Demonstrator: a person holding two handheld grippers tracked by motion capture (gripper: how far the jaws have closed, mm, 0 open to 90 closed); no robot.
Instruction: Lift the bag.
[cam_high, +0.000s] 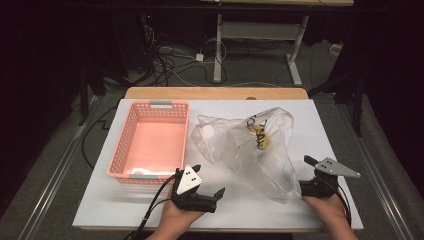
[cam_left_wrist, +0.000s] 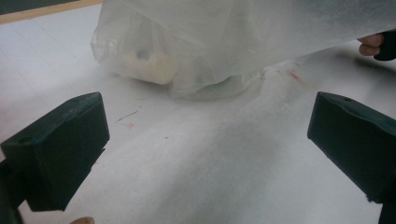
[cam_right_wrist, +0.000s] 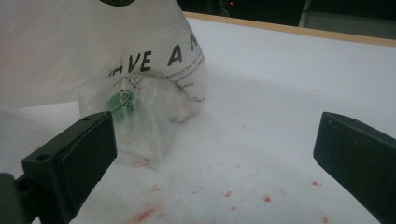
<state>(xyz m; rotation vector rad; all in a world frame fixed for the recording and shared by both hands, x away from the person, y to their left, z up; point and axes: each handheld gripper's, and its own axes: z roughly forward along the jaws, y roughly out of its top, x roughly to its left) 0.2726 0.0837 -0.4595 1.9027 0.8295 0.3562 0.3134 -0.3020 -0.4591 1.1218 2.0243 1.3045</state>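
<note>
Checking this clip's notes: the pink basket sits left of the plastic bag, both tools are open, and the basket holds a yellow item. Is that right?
Not quite. The pink basket is empty in the high view; the yellow item lies inside the plastic bag. The rest holds: the basket is left of the bag, and the left tool and right tool are open.

A pink basket sits on the left half of the white table; the table's far edge shows a wooden strip; behind it, cables lie tangled on the floor beside a desk frame.
</note>
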